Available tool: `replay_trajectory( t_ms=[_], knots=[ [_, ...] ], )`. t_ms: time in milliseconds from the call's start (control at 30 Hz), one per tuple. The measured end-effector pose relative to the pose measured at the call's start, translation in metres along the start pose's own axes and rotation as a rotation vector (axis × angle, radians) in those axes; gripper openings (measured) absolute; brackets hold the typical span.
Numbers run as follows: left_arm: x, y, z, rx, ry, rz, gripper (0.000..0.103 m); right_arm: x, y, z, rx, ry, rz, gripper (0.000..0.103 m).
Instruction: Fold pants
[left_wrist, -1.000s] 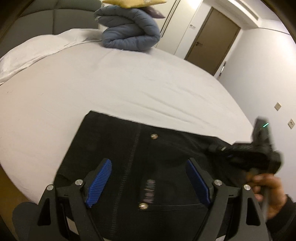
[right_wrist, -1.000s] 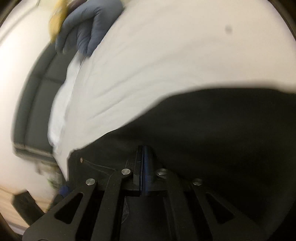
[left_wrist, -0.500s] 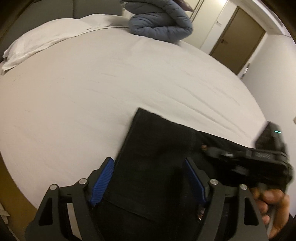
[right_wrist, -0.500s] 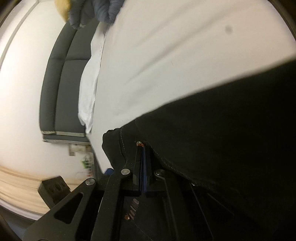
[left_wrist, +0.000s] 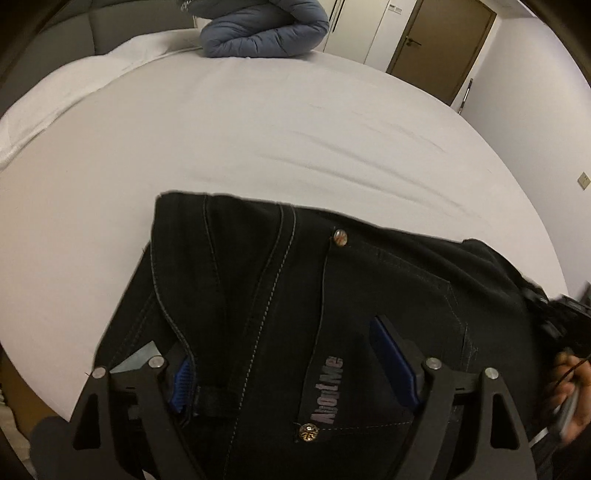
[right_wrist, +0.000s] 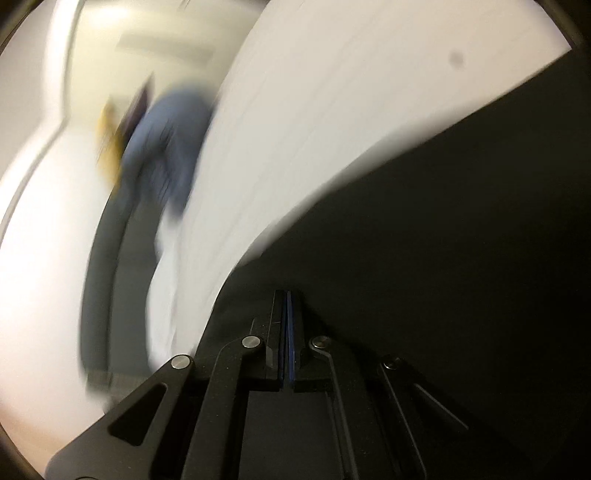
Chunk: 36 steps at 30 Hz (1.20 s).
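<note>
Black pants (left_wrist: 295, 295) with grey stitching, brass rivets and an "About Me" label lie at the near edge of a white bed (left_wrist: 258, 129). My left gripper (left_wrist: 288, 354) is open, its blue pads (left_wrist: 393, 354) spread over the waistband; the left pad is partly tucked under a fold of cloth. My right gripper (right_wrist: 287, 314) is shut, with black pants cloth (right_wrist: 443, 240) around its closed jaws. It also shows in the left wrist view (left_wrist: 565, 321), at the right end of the pants, held by a hand. The right wrist view is motion-blurred.
A rolled blue-grey duvet (left_wrist: 258, 33) lies at the far side of the bed, blurred in the right wrist view (right_wrist: 166, 147). A white pillow (left_wrist: 55, 96) is at the far left. A brown door (left_wrist: 443, 40) and white walls stand behind.
The waistband now lies spread under my left gripper with the label and rivets showing. The right gripper has swung with the cloth and stays shut.
</note>
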<state>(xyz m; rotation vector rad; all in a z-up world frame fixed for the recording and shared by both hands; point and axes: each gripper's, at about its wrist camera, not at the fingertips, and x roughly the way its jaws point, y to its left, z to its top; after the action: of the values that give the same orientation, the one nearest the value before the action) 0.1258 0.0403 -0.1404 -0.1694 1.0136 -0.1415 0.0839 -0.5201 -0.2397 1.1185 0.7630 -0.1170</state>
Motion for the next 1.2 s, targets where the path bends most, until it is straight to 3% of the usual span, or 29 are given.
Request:
replay_trajectory(
  t_ms=[33,67,133,233,300,367,433,533,667,700,733,767,800,867,933,1067,1100,1167,1200],
  knots=[
    [-0.013,-0.005,0.003,0.003,-0.031,-0.013,0.081,-0.029,-0.008,0.01,0.022,-0.071,-0.065,0.004],
    [-0.023,-0.011,0.006,0.015,-0.066,-0.022,0.081,-0.054,-0.011,0.015,0.029,-0.115,-0.06,0.007],
    [-0.043,-0.033,0.004,0.085,-0.13,-0.037,0.083,-0.081,-0.003,0.013,0.014,-0.09,0.058,0.008],
    [-0.031,-0.073,-0.006,0.168,-0.096,-0.045,0.092,-0.083,0.013,-0.021,-0.097,0.045,0.17,0.007],
    [-0.007,-0.095,-0.019,0.211,-0.029,-0.015,0.092,-0.08,0.001,-0.03,-0.126,0.097,0.123,0.008],
    [0.0,-0.104,-0.025,0.231,-0.006,-0.011,0.092,-0.087,-0.048,-0.021,0.005,0.072,0.054,0.001],
    [0.0,-0.105,-0.026,0.259,-0.006,0.017,0.092,-0.116,-0.087,-0.008,0.102,-0.018,0.128,0.0],
    [-0.007,-0.083,-0.031,0.205,-0.007,0.042,0.087,-0.183,-0.133,0.038,0.115,-0.174,0.04,0.0],
    [-0.05,-0.059,-0.022,0.152,-0.109,0.093,0.085,-0.266,-0.191,0.113,0.173,-0.377,-0.027,0.0],
    [-0.065,-0.059,-0.02,0.155,-0.148,0.112,0.085,-0.286,-0.194,0.123,0.181,-0.439,-0.105,0.0],
    [-0.074,-0.061,-0.01,0.161,-0.168,0.117,0.085,-0.309,-0.193,0.126,0.214,-0.496,-0.19,0.009],
    [-0.081,-0.066,-0.008,0.17,-0.186,0.118,0.085,-0.321,-0.191,0.126,0.242,-0.521,-0.167,0.009],
    [-0.086,-0.077,-0.007,0.184,-0.195,0.098,0.085,-0.329,-0.19,0.128,0.255,-0.526,-0.059,0.009],
    [-0.087,-0.097,-0.008,0.209,-0.186,0.046,0.085,-0.317,-0.163,0.126,0.178,-0.468,0.019,0.009],
    [-0.076,-0.125,-0.006,0.25,-0.172,0.005,0.085,-0.27,-0.118,0.116,0.085,-0.318,0.077,0.009],
    [-0.05,-0.183,-0.009,0.359,-0.143,-0.005,0.085,-0.164,-0.053,0.101,-0.018,-0.073,0.134,0.009],
    [-0.046,-0.193,-0.011,0.385,-0.136,0.0,0.085,-0.135,-0.043,0.092,-0.028,-0.02,0.129,0.009],
    [-0.045,-0.198,-0.013,0.429,-0.146,0.044,0.085,-0.069,-0.031,0.084,-0.043,0.114,0.041,0.009],
    [-0.043,-0.193,-0.015,0.45,-0.146,0.101,0.085,-0.047,-0.039,0.079,-0.054,0.134,-0.014,0.001]
  ],
)
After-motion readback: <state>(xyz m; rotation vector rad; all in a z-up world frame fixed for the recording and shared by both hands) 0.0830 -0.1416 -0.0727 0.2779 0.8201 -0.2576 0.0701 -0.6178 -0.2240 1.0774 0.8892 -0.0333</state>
